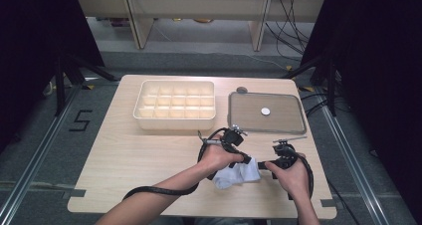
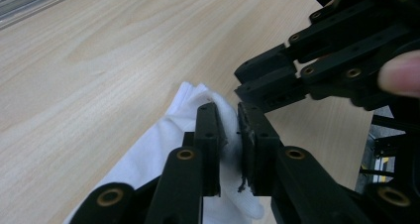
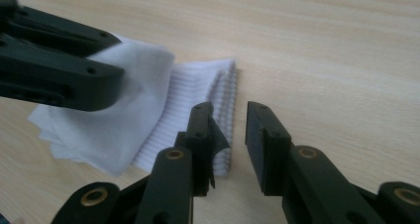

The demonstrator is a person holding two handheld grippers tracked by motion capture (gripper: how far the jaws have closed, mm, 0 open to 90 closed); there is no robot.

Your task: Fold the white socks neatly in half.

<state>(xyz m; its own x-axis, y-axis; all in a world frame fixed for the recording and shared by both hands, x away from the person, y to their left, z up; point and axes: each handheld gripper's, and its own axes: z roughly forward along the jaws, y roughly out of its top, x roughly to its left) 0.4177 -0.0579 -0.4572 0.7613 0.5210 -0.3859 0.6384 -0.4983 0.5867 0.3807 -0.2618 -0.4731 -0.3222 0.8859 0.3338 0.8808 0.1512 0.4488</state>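
White cloth (image 1: 238,173) lain on worktop (image 1: 149,150) near front edge, between both tools. Cloth fold pinched by left tool (image 2: 229,130). Right tool (image 3: 229,130) held narrowly parted at ribbed cloth edge, nothing gripped.

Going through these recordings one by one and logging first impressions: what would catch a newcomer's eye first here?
Probably the white cloth near the table's front edge, bright against the pale wood, with the left gripper pinching a fold of it and the right gripper open just beside its ribbed end. Behind them sit an empty cream divided tray and a flat grey tray with one small white disc on it.
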